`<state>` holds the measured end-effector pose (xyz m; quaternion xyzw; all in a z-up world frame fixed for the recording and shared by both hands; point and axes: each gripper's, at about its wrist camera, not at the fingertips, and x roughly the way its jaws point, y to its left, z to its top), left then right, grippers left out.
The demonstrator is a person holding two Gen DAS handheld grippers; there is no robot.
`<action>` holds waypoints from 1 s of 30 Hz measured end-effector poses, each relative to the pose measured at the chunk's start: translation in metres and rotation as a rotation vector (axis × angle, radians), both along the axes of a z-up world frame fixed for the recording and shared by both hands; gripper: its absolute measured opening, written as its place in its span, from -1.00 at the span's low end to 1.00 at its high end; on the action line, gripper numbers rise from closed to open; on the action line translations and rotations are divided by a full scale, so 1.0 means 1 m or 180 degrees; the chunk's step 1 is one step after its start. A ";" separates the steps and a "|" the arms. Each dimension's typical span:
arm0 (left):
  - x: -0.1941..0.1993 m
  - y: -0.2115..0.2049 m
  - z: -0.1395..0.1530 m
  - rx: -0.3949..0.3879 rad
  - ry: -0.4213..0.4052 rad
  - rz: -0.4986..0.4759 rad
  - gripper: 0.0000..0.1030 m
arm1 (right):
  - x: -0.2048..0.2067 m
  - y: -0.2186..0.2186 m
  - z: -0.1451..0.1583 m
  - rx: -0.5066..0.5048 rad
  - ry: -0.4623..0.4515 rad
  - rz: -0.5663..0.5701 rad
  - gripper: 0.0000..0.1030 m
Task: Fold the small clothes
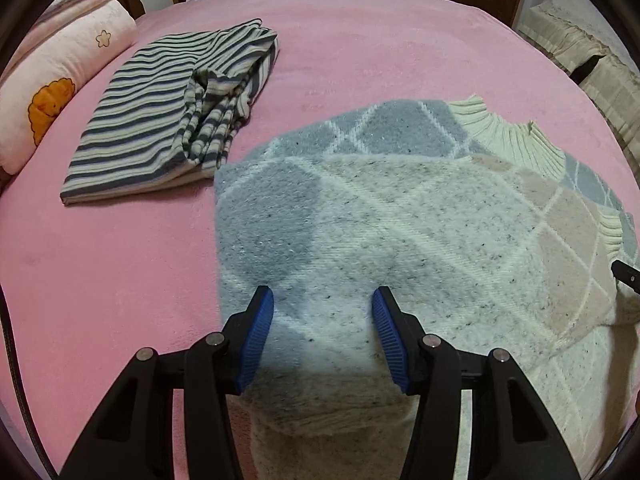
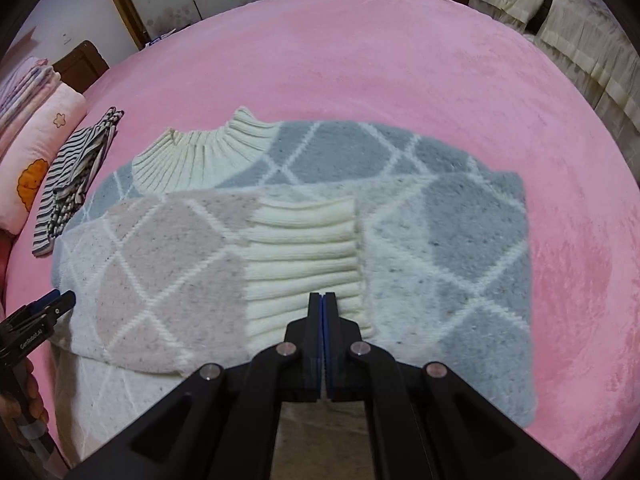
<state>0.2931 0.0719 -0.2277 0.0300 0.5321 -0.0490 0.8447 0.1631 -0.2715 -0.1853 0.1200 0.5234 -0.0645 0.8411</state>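
A fuzzy sweater [image 1: 400, 220] with grey, cream and beige diamonds lies on the pink bed cover [image 1: 360, 40], its sleeves folded across the body. My left gripper [image 1: 323, 306] hangs open just above the sweater's left part, blue pads apart with fabric below them and nothing pinched. In the right wrist view the sweater [image 2: 460, 240] shows its ribbed collar [image 2: 200, 152] at the back and a ribbed cream cuff [image 2: 304, 248] in the middle. My right gripper [image 2: 323, 296] is shut, its tips over the near end of that cuff with no fabric seen between the pads. The left gripper [image 2: 60, 300] shows at the left edge.
A folded grey-and-cream striped garment [image 1: 160, 120] lies to the left of the sweater, next to a pink pillow [image 1: 60, 80] with an orange figure. Furniture under a cream cover [image 2: 580, 20] stands beyond the bed's right side. Wooden doors line the back wall.
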 end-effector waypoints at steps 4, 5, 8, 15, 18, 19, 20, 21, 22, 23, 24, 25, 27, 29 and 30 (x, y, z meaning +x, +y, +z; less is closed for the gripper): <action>-0.001 -0.003 0.002 0.0049 -0.0031 -0.0044 0.00 | -0.007 -0.002 0.005 -0.0022 -0.0023 0.0025 -1.00; -0.002 -0.004 0.004 0.0057 -0.0043 -0.0058 0.00 | -0.009 -0.002 0.008 -0.0030 -0.0030 0.0005 -0.99; -0.009 -0.005 0.016 0.0035 -0.0070 -0.0093 0.00 | -0.018 -0.004 0.017 -0.0080 -0.0038 -0.0054 -0.97; -0.061 -0.004 0.065 -0.0129 -0.0355 -0.0398 0.02 | -0.065 0.000 0.057 -0.0004 -0.0287 -0.0061 -0.97; -0.096 -0.003 0.082 -0.0153 -0.0430 -0.0514 0.06 | -0.097 0.010 0.072 0.0062 -0.0398 -0.0006 -0.97; -0.109 -0.001 0.087 -0.0157 -0.0440 -0.0507 0.11 | -0.109 0.015 0.076 0.0065 -0.0439 0.0037 -0.97; -0.122 0.002 0.091 -0.0174 -0.0443 -0.0484 0.15 | -0.120 0.021 0.080 0.0044 -0.0473 0.0088 -0.97; -0.131 0.003 0.094 -0.0176 -0.0453 -0.0462 0.23 | -0.132 0.028 0.083 -0.0001 -0.0497 0.0140 -0.97; -0.144 0.008 0.097 -0.0176 -0.0487 -0.0410 0.27 | -0.145 0.034 0.087 -0.0043 -0.0533 0.0202 -0.97; -0.154 0.012 0.100 -0.0191 -0.0518 -0.0372 0.28 | -0.156 0.039 0.090 -0.0065 -0.0573 0.0258 -0.96; -0.167 0.018 0.102 -0.0247 -0.0544 -0.0348 0.28 | -0.169 0.044 0.093 -0.0076 -0.0637 0.0316 -0.96; -0.178 0.023 0.102 -0.0305 -0.0555 -0.0331 0.28 | -0.182 0.049 0.097 -0.0086 -0.0725 0.0352 -0.97; -0.200 0.033 0.098 -0.0387 -0.0533 -0.0269 0.30 | -0.209 0.056 0.103 -0.0121 -0.0911 0.0441 -0.97; -0.219 0.043 0.090 -0.0447 -0.0492 -0.0206 0.33 | -0.227 0.060 0.100 -0.0101 -0.0916 0.0555 -0.97; -0.227 0.048 0.085 -0.0477 -0.0465 -0.0188 0.34 | -0.232 0.059 0.097 -0.0026 -0.0887 0.0570 -0.96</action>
